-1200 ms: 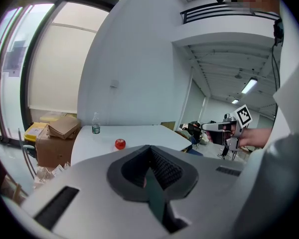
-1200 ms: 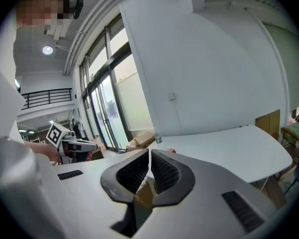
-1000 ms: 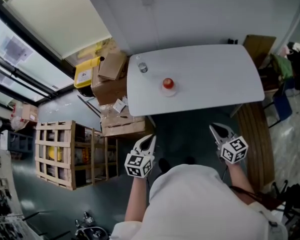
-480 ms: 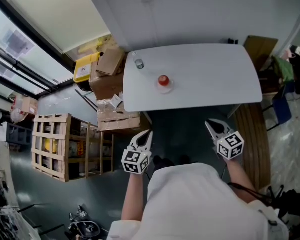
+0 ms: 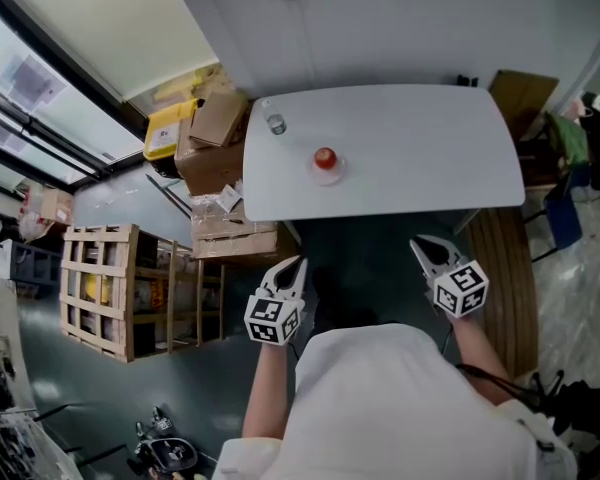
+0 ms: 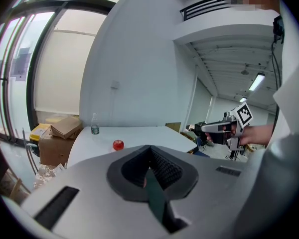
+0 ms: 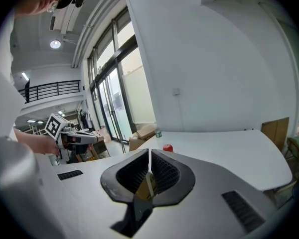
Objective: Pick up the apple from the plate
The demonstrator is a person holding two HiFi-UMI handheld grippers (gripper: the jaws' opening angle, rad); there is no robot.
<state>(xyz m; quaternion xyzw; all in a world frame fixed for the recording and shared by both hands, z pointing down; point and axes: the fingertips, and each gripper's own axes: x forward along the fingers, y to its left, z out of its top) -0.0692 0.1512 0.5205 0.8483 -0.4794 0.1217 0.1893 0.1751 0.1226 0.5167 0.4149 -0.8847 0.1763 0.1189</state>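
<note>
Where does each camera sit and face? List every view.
Head view: on the head, steeply down at the white table; shirt, forearms, left gripper, right gripper show.
Left gripper view: along its shut jaws toward the table; right gripper shows.
Right gripper view: likewise; left gripper shows.
All share the apple.

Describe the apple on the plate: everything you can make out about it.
The apple is small, round and red, and looks whole; finer detail is too small to tell. It sits on a small pale plate on the white table, in the table's left half as the head view shows it. A clear bottle stands apart from it, nearer the far left corner. Only the plate touches the apple.
</note>
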